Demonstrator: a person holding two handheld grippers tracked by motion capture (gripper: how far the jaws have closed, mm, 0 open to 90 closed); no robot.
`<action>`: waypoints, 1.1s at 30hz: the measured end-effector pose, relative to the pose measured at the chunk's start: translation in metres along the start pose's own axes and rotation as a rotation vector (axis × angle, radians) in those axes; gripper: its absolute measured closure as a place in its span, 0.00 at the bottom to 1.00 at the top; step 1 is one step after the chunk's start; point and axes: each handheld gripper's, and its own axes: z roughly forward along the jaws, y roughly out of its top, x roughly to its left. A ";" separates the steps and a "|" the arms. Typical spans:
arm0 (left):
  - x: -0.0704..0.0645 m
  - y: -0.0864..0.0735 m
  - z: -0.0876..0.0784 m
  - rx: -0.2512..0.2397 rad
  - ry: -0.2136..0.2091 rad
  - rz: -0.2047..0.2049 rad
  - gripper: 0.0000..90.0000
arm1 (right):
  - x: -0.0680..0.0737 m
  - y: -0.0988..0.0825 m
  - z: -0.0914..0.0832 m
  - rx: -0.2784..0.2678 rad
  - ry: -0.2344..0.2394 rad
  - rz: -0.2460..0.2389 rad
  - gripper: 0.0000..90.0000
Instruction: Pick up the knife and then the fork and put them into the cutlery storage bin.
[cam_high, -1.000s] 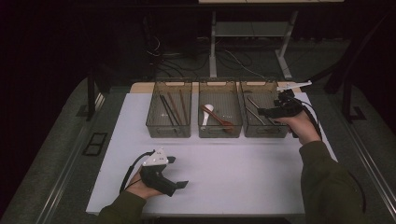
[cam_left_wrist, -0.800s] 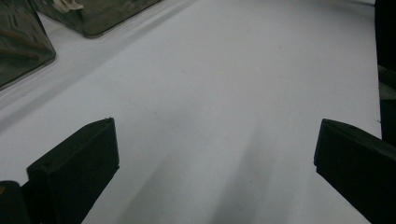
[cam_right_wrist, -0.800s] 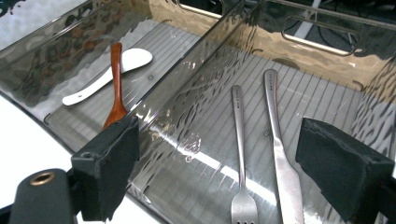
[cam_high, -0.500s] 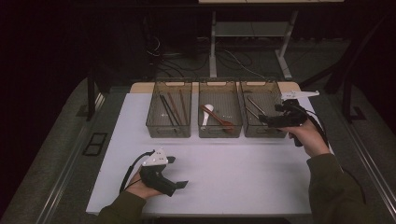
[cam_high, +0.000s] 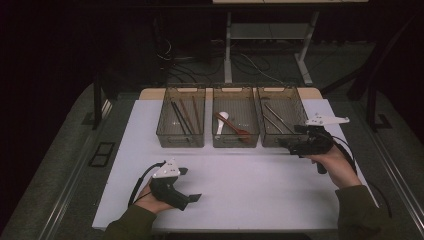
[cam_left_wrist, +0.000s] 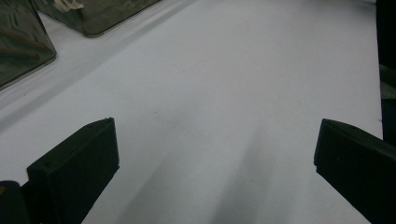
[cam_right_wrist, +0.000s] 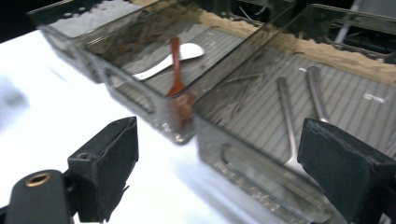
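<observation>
On the white table (cam_high: 250, 195) the left gripper (cam_high: 191, 186) rested low near the front edge, held in the person's left hand (cam_high: 152, 197), its jaws spread wide with nothing between them; in the left gripper view they stood apart over bare tabletop. Beyond it, three clear bins stood side by side along the back of the table. The left bin (cam_high: 181, 140) held dark chopsticks (cam_high: 180, 116) lying lengthwise. The middle bin (cam_high: 235, 141) held a white spoon (cam_high: 221, 122) and a brown spoon (cam_high: 234, 127), the two crossing each other. The right bin (cam_high: 266, 141) held two metal utensils (cam_high: 276, 117) lying on its ribbed floor, and in the right gripper view these utensils (cam_right_wrist: 299, 107) lay side by side, close but apart. The right gripper (cam_high: 291, 145), held in the right hand (cam_high: 335, 162), hovered just beside the right bin's front right corner, its jaws spread wide and holding nothing. From its own camera the jaws framed the near wall of that bin, with the utensils just beyond them.
</observation>
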 end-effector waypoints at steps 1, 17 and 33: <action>0.000 0.000 0.000 0.000 0.000 0.000 0.00 | 0.002 -0.003 -0.002 -0.007 0.012 -0.006 0.14; -0.001 0.000 -0.001 -0.001 0.004 0.004 0.00 | 0.026 -0.052 -0.015 -0.014 0.022 -0.022 0.14; -0.001 0.000 -0.001 -0.001 0.007 0.004 0.00 | 0.041 -0.088 -0.023 0.033 0.034 -0.032 0.14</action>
